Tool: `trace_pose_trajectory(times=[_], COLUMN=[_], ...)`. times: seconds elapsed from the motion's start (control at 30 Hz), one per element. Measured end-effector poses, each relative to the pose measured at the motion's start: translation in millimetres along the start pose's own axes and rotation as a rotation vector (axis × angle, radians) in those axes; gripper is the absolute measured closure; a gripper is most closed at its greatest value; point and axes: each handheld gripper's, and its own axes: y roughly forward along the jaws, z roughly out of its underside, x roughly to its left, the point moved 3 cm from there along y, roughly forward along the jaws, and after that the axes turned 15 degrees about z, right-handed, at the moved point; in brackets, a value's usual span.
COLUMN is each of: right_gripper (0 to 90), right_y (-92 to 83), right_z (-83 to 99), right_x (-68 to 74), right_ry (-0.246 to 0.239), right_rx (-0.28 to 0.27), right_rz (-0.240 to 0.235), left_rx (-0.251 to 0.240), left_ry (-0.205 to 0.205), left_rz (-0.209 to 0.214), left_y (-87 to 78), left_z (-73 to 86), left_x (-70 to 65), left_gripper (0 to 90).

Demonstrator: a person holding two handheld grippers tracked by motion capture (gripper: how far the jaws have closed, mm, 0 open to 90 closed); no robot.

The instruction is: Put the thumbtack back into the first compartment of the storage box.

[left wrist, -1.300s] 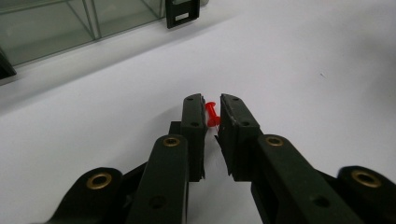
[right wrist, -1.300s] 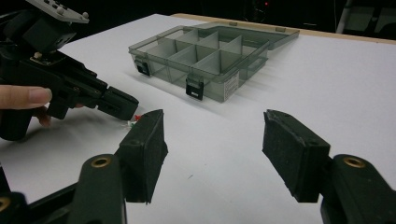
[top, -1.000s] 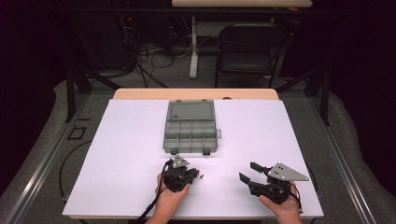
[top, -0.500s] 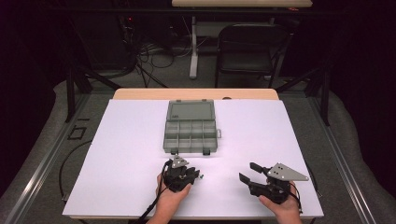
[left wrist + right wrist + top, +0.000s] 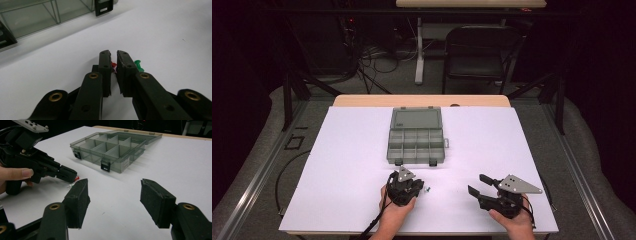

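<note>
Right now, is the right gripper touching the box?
Apart. The high view shows bare white table between the right gripper and the box.

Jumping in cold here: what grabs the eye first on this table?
The open compartment box at the middle of the white table. Nearer the person, the left gripper, jaws just closing, has a red pushpin between them and a green pushpin beside. The right gripper gapes empty.

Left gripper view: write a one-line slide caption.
Hand-held gripper closing on a red pushpin, green pushpin beside, on white table.
</note>
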Motion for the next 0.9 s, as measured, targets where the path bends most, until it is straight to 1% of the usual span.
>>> trace_pose_trajectory(times=[0.33, 0.37, 0.47, 0.6, 0.63, 0.67, 0.73, 0.77, 0.83, 0.9], right_gripper=[38.8, 38.8, 38.9, 39.0, 38.9, 38.9, 38.9, 38.9, 38.9, 38.9], right_y=[0.3, 0.3, 0.3, 0.2, 0.1, 0.2, 0.2, 0.3, 0.4, 0.3], right_z=[0.5, 0.5, 0.4, 0.4, 0.3, 0.3, 0.5, 0.6, 0.6, 0.5], right_x=[0.8, 0.8, 0.8, 0.5, 0.6, 0.3, 0.5, 0.5, 0.5, 0.5], right_ry=[0.003, 0.004, 0.005, 0.003, 0.004, 0.002, 0.005, 0.006, 0.005, 0.006], right_rx=[0.005, 0.005, 0.004, 0.002, 0.002, 0.000, 0.004, 0.005, 0.005, 0.005], right_rz=[-0.002, -0.001, -0.002, -0.002, -0.002, -0.001, -0.001, -0.002, -0.001, -0.002], left_rx=[-0.004, -0.010, -0.013, -0.025, -0.025, -0.031, -0.034, -0.029, -0.008, -0.012], left_ry=[-0.002, -0.013, -0.025, -0.027, -0.025, -0.034, -0.039, -0.037, -0.007, -0.006], left_rz=[0.008, 0.018, 0.027, 0.028, 0.031, 0.035, 0.038, 0.038, 0.024, 0.019], left_y=[-0.4, -0.5, -0.8, -1.5, -2.9, -3.9, -4.3, -4.1, -3.0, -2.4], left_z=[0.1, 0.1, 0.0, -0.3, -0.6, -1.0, -1.2, -1.0, 0.3, 0.6], left_x=[1.4, 1.8, 2.5, 3.0, 3.1, 2.9, 3.2, 3.2, 2.3, 1.8], left_gripper=[83.3, 83.2, 83.3, 83.4, 84.7, 90.0, 90.0, 90.0, 90.0, 90.0])
